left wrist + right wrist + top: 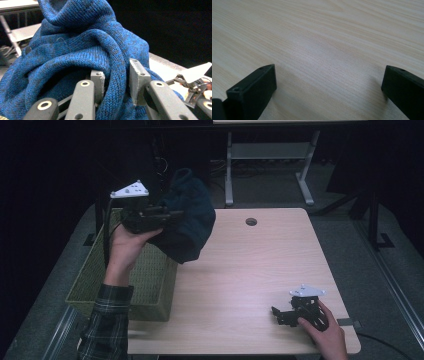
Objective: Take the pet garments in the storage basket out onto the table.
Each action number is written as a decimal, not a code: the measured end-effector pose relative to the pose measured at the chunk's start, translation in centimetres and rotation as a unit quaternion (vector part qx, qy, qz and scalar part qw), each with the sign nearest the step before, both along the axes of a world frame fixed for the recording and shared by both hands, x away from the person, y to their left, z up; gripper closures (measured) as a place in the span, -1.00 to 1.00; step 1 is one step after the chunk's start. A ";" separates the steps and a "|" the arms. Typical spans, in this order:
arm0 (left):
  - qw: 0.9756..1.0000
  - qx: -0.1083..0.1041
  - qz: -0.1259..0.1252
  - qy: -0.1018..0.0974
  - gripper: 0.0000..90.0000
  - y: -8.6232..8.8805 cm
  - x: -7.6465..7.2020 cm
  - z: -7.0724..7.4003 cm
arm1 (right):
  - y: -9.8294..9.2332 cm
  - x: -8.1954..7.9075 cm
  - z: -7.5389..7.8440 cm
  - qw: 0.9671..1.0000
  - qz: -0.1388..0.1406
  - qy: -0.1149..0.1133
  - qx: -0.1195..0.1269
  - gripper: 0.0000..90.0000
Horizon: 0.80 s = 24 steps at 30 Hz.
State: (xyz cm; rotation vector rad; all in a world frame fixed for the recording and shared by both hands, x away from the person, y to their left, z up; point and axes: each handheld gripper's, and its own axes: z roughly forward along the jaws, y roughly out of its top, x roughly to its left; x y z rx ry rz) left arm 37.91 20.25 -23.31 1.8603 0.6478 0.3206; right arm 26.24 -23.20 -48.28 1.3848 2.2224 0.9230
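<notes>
Green woven basket (150,285) at wooden table (240,270) left edge; round hole (251,221) far side.

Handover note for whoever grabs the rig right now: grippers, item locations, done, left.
Left gripper: shut on a fold of the blue knit sweater, which is held up in the air, hanging over the table's left edge beside the green woven basket.
Right gripper: open, nothing between its fingers, resting low on the wooden table at the near right.
Done: sweater gripped and lifted.
Left: likely to set it down, on the table or in the basket; I cannot tell which. Right gripper is free to help.
</notes>
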 end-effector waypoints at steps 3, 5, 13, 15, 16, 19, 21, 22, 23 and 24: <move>1.000 -0.002 -0.011 0.003 0.53 -1.3 0.2 -0.4 | 0.0 0.0 0.0 1.000 0.000 -0.001 0.000 -1.00; 1.000 0.000 -0.017 0.005 0.53 -2.1 0.4 -0.6 | 0.0 0.0 0.0 1.000 0.000 -0.001 0.000 -1.00; 0.999 0.010 -0.045 0.012 0.53 -5.1 1.0 -1.5 | 0.0 0.0 0.0 1.000 -0.001 0.000 0.001 -1.00; 0.998 0.015 -0.056 0.016 0.53 -6.3 1.2 -1.9 | 0.0 0.0 0.0 1.000 0.000 -0.002 0.000 -1.00; 0.998 0.015 -0.059 0.019 0.53 -6.8 1.3 -2.1 | 0.0 0.0 0.0 1.000 0.000 -0.002 0.000 -1.00; 0.997 0.019 -0.067 0.023 0.53 -8.0 1.5 -2.7 | 0.0 0.0 0.0 1.000 0.000 -0.002 0.000 -1.00; 0.997 0.017 -0.071 0.025 0.53 -8.7 1.6 -3.0 | 0.0 0.0 0.0 1.000 0.000 -0.002 0.000 -1.00; 0.997 0.017 -0.071 0.025 0.53 -8.7 1.6 -3.0 | 0.0 0.0 0.0 1.000 0.000 -0.002 0.000 -1.00; 0.996 0.019 -0.076 0.029 0.53 -9.5 1.8 -3.5 | 0.0 0.0 0.0 1.000 0.000 -0.002 0.000 -1.00; 0.996 0.018 -0.077 0.031 0.53 -9.8 1.8 -3.7 | 0.0 0.0 0.0 1.000 0.000 -0.002 0.000 -1.00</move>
